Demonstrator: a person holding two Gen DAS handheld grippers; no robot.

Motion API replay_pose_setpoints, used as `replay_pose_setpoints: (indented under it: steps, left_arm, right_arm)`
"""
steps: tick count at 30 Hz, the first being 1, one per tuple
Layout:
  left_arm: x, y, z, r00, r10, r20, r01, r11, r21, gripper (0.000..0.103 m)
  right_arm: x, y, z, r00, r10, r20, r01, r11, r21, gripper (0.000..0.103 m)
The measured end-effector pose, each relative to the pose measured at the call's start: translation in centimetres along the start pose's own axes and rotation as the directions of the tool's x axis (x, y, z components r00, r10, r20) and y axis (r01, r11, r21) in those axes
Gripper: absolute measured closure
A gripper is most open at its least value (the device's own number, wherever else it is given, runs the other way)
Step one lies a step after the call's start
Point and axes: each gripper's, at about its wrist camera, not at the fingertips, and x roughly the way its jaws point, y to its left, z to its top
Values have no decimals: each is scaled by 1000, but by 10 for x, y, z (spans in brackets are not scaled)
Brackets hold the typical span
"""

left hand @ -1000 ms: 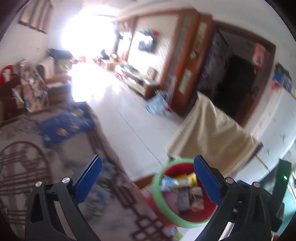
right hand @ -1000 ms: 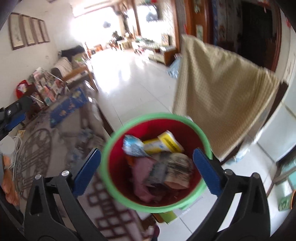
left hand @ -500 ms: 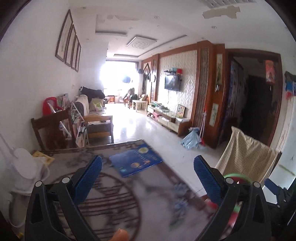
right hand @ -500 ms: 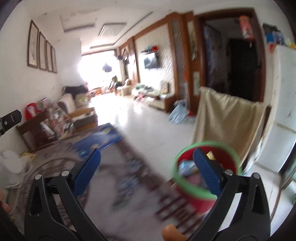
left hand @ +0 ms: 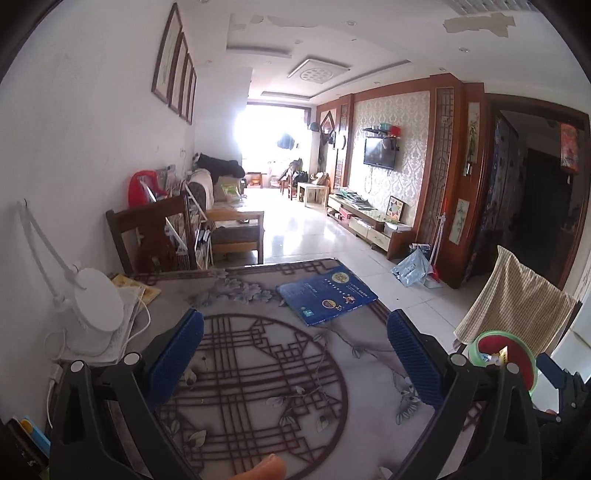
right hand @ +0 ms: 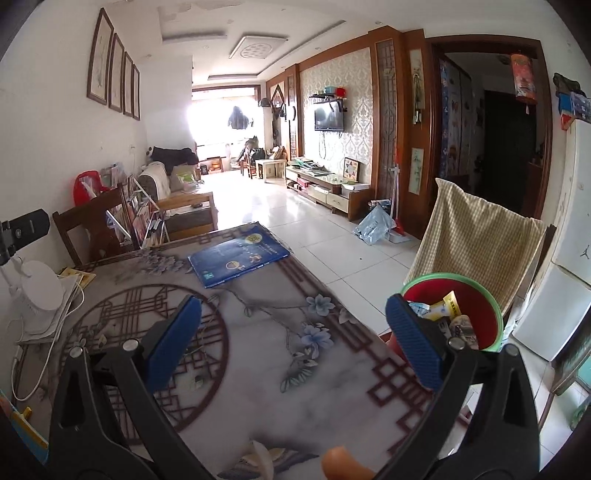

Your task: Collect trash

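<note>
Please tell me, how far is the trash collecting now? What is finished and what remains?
Done: the red bin beside the table already holds several wrappers. In hand: nothing, the left gripper and the right gripper are both open and empty above the table. Left: little trash shows; only a blue book and a white lamp lie there. Something pale at the near edge cannot be identified.

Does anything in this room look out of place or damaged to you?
Yes. The ceiling has patches of peeling paint. The blue book lies askew on the table, its corner past the edge. A crumpled blue bag lies on the floor by the wooden wall panel.
</note>
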Motion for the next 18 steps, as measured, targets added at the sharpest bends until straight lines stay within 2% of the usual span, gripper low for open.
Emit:
replay_pose_setpoints:
  steps: [18]
  left_arm:
    - [0, -7, -5, 1000, -15, 7, 15, 1000, 14, 8]
  right_arm:
    - [-5, 10, -4, 999, -36, -11, 35, 999, -39, 5]
